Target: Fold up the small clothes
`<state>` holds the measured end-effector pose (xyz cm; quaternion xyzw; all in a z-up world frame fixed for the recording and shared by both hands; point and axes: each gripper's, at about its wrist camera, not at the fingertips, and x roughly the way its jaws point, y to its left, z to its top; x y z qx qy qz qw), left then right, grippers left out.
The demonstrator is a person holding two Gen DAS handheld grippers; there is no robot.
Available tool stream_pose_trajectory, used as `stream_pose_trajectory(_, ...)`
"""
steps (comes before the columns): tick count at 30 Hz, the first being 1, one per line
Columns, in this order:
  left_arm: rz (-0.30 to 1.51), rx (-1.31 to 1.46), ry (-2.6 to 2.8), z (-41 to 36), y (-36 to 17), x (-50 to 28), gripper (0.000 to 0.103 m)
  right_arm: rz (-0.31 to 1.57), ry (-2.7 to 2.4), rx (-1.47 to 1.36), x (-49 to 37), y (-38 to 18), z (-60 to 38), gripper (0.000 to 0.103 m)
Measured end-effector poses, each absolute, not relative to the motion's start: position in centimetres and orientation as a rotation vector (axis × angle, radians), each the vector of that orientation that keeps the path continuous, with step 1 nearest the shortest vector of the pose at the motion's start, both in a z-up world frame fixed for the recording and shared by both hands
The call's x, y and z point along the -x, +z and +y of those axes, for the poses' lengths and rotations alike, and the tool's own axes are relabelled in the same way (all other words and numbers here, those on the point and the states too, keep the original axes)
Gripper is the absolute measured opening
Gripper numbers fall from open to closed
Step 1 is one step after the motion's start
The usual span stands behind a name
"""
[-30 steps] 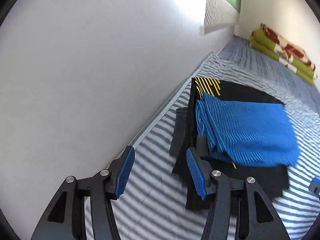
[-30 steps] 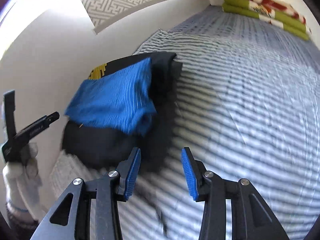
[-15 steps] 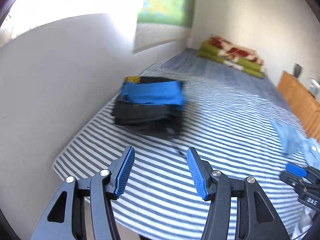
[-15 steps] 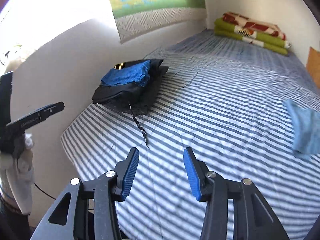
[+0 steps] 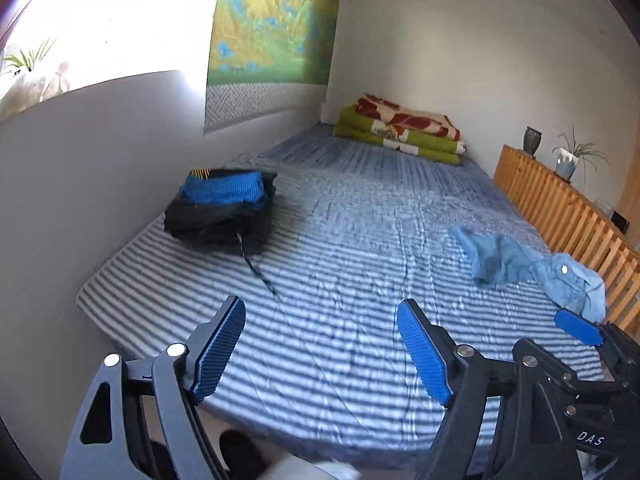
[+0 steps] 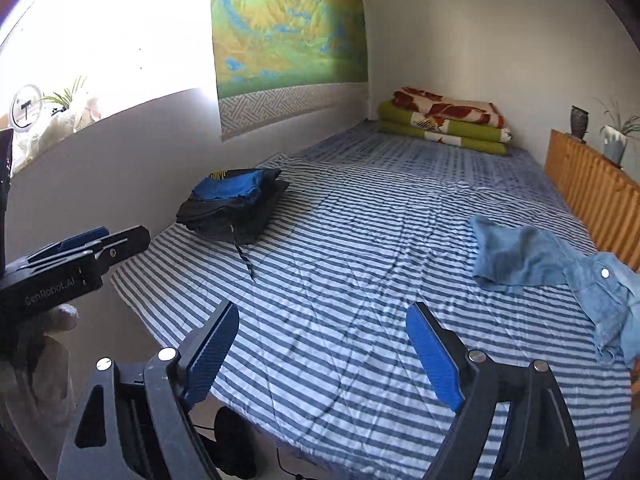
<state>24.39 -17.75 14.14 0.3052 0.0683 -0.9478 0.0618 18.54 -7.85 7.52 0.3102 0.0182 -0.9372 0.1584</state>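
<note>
With both the left gripper and right gripper opening wide and empty, the crumpled light-blue denim garment by the bed's right edge was best approached low, pinching two corners.

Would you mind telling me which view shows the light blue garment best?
The right wrist view: the light blue garment lies large and sharp on the striped bed, button visible. The left wrist view shows it smaller and blurrier, its near end partly behind the right gripper.
</note>
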Motion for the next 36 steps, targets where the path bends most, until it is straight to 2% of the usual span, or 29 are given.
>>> stream_pose_trajectory(2, 0.197, -0.958, -2.847, -16.7, 13.1, -25.5, 0.091, 0.047, -2.701, -0.878, -19.6, 7.1, -7.4, 0.084)
stream_pose_trajectory(6, 0.117, -0.994, -2.795, -16.1, 10.8, -26.9, 0.091, 0.026, -2.729, -0.873, -21.0, 6.2, -7.1, 0.09)
stream_pose_trajectory(12, 0.161, -1.011, -2.75, -18.1, 9.8, -28.2, 0.094, 0.074, -2.731, -0.934, -21.4, 4.9, -7.4, 0.091)
stream_pose_trajectory(19, 0.134, -1.009, -2.719, -20.0, 10.0, -28.5, 0.094, 0.004, -2.738, -0.96, -21.5, 4.0, -7.2, 0.091)
stream_pose_trajectory(36, 0.168, -1.02, -2.73, -20.0, 10.1, -28.2, 0.094, 0.016, -2.761, -0.994, -21.5, 3.5, -5.4, 0.091)
